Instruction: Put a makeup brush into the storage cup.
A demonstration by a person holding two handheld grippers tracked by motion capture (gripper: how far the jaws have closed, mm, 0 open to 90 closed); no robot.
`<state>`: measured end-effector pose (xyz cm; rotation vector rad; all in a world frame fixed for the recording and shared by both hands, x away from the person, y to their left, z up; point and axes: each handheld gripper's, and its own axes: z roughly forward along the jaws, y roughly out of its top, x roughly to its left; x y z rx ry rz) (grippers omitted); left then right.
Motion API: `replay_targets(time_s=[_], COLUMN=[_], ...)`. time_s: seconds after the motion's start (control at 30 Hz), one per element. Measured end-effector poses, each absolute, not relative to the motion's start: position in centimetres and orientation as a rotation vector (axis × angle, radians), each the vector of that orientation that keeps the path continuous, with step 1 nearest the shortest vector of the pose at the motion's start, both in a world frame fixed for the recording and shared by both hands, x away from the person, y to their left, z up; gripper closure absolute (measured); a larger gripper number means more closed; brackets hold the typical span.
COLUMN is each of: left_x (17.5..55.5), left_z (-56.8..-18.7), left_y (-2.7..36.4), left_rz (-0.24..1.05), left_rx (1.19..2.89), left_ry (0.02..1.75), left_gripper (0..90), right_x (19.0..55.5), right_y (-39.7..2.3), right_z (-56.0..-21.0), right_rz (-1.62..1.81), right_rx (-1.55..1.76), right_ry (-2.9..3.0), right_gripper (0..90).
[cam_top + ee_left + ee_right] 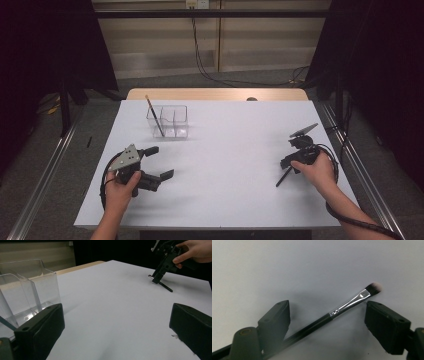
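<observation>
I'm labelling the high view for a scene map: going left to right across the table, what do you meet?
Left gripper → clear organizer box with a brush standing in it → black makeup brush lying on the table → right gripper.

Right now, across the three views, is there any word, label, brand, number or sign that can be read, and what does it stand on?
None can be read.
Slim black-handled makeup brush with silver ferrule: no print visible.
Clear plastic divided organiser box: no label.
Right gripper, left gripper: plain black jaws, no markings.
White wall socket plate, at the top of the high view: too small to read.
</observation>
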<state>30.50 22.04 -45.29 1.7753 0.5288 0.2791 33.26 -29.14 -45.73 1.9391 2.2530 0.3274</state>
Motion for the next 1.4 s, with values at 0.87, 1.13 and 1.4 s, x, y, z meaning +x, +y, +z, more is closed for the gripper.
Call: replay_targets(time_s=[0.87,1.13,1.4], left_x=[30.6,30.7,30.7], left_z=[-45.3,-45.3,-45.4], left_y=[22.1,22.1,22.1], left_rz=[0.282,0.281,0.275], left_rx=[1.777,1.776,1.772], left_ry=[0.528,0.525,0.531], left_gripper=[0.0,0.0,0.0], right_x=[32.5,32.1,32.4], right_y=[-29.5,-29.1,-29.5], right_z=[-45.3,-45.3,-45.1], right_rz=[0.422,0.346,0.329], right_rx=[1.94,1.864,1.838], right_ry=[2.264,2.28,2.308], right_gripper=[32.9,45.8,65.2])
